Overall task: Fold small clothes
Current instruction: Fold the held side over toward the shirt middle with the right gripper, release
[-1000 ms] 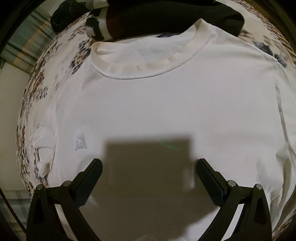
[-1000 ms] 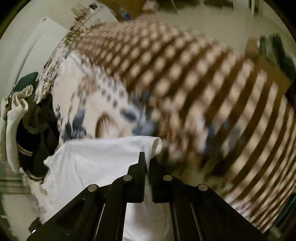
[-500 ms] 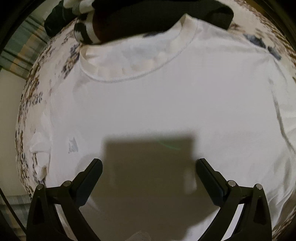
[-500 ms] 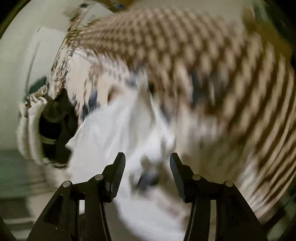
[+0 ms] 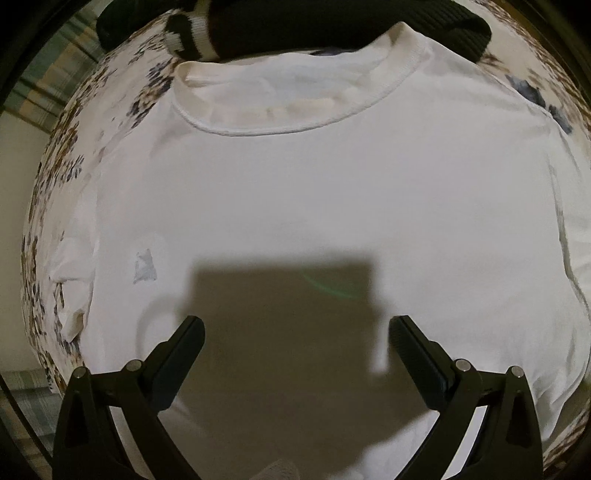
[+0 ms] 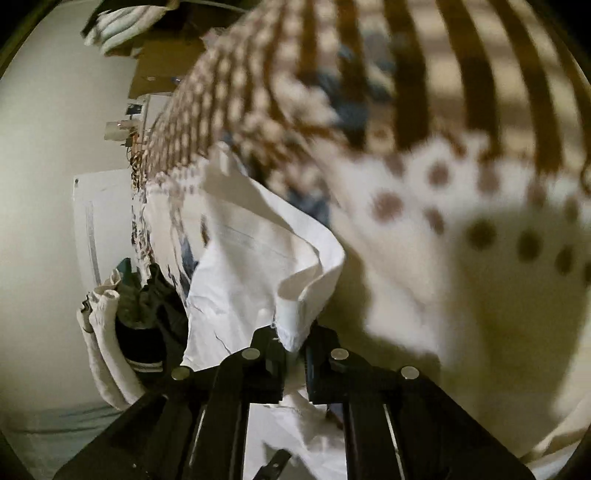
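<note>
Patterned bedcover (image 5: 62,155), brown and blue print, serves as folding surface. White T-shirt (image 5: 314,192) lies flat on it, collar (image 5: 295,110) toward dark clothes pile (image 5: 332,26). Left gripper (image 5: 295,332): above shirt body, jaws spread wide, holding nothing, apparently ready to pin the cloth. Right gripper (image 6: 295,343): jaws pinching a lifted shirt edge (image 6: 291,325), probably to carry it over as a fold.

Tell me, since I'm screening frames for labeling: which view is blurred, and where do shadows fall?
Left wrist view: sharp; a blocky dark shadow lies on the white T-shirt between the open left gripper fingers. Right wrist view: the patterned bedspread is motion-blurred, while the right gripper, shut on the shirt's edge, stays fairly crisp.
</note>
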Tool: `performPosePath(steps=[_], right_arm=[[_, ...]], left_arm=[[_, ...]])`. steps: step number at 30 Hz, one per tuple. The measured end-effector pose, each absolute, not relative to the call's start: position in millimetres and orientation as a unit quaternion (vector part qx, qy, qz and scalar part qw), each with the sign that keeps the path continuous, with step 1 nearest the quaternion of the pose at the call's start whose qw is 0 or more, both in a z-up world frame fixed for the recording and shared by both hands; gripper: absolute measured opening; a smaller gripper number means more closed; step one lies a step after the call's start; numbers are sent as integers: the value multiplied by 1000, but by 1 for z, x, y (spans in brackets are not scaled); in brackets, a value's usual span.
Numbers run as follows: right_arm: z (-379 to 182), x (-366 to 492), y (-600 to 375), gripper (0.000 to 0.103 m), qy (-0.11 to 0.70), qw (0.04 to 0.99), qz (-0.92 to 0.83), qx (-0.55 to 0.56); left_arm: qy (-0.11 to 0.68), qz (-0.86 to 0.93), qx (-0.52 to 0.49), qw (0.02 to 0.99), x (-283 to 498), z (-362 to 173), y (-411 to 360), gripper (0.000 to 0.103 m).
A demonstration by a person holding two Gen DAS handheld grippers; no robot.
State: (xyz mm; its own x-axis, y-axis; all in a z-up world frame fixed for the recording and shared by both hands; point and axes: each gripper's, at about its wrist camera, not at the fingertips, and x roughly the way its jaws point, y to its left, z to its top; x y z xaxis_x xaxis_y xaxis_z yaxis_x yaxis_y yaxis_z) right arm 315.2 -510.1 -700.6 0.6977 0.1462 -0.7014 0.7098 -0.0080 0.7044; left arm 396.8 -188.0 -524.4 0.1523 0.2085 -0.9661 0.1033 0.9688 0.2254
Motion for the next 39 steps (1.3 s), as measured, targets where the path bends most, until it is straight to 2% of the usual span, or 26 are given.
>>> performPosePath(steps=[6, 12, 16, 20, 21, 23, 24, 25, 31, 36, 39], right_arm=[[-637, 344, -507, 6, 342, 724, -234, 551], [-572, 430, -409, 6, 419, 831, -138, 338], [-595, 473, -278, 6, 534, 831, -4, 153], [-639, 463, -211, 7, 619, 779, 67, 81], [-643, 459, -207, 10, 632, 768, 71, 77], [-634, 446, -214, 25, 628, 767, 79, 104], [-627, 441, -221, 44, 622, 769, 78, 120], [-615, 434, -233, 52, 611, 774, 76, 148], [-580, 444, -287, 54, 551, 800, 28, 234], [-613, 495, -346, 54, 529, 777, -89, 329], [-635, 524, -353, 54, 537, 750, -72, 378]], left_arm=[[647, 52, 94, 755, 393, -511, -157, 103], [645, 92, 49, 757, 389, -492, -92, 103], [642, 128, 34, 755, 382, -486, -41, 103], [646, 165, 24, 745, 370, -487, 6, 103], [646, 171, 20, 744, 367, -487, 17, 103], [645, 182, 9, 742, 357, -485, 39, 103], [645, 185, 4, 741, 354, -486, 48, 103], [646, 189, -7, 740, 349, -486, 60, 103], [651, 217, -63, 725, 330, -491, 111, 103], [646, 228, -89, 723, 327, -492, 135, 103], [638, 226, -96, 730, 330, -491, 145, 103]])
